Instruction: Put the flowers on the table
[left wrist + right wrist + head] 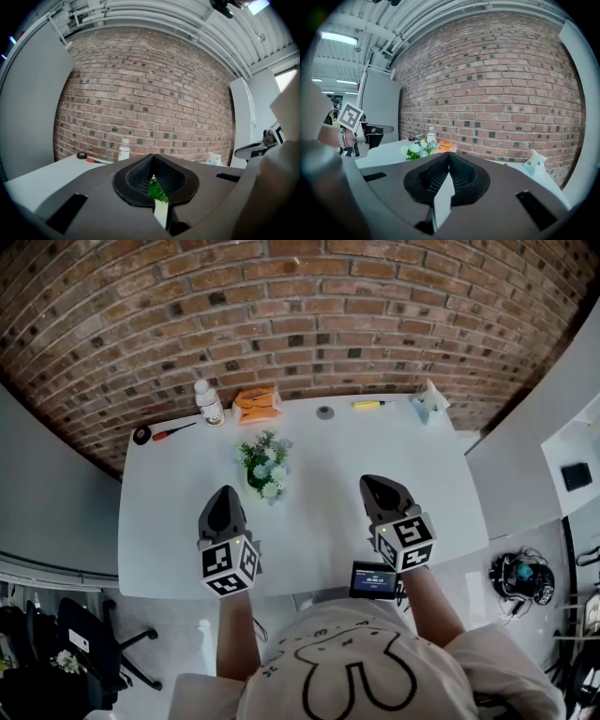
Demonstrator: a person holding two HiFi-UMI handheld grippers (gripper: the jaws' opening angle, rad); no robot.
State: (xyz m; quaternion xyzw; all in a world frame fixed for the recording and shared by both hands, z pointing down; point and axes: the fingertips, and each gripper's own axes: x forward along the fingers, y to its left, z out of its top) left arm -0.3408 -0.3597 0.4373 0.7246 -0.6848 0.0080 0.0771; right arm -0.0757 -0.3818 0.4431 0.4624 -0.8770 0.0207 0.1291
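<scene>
Plainly, the left gripper [224,495] and right gripper [377,486] are closed and empty near the table's [169,549] front edge. The flowers [264,465] stand farther in, bare tabletop around them.

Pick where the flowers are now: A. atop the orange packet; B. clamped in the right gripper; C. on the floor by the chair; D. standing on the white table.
D: the head view shows the flowers upright on the white table, apart from the right gripper and the orange packet.

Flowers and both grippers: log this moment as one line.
flowers: on table, apart from both grippers | left gripper: jaws shut, empty | right gripper: jaws shut, empty
</scene>
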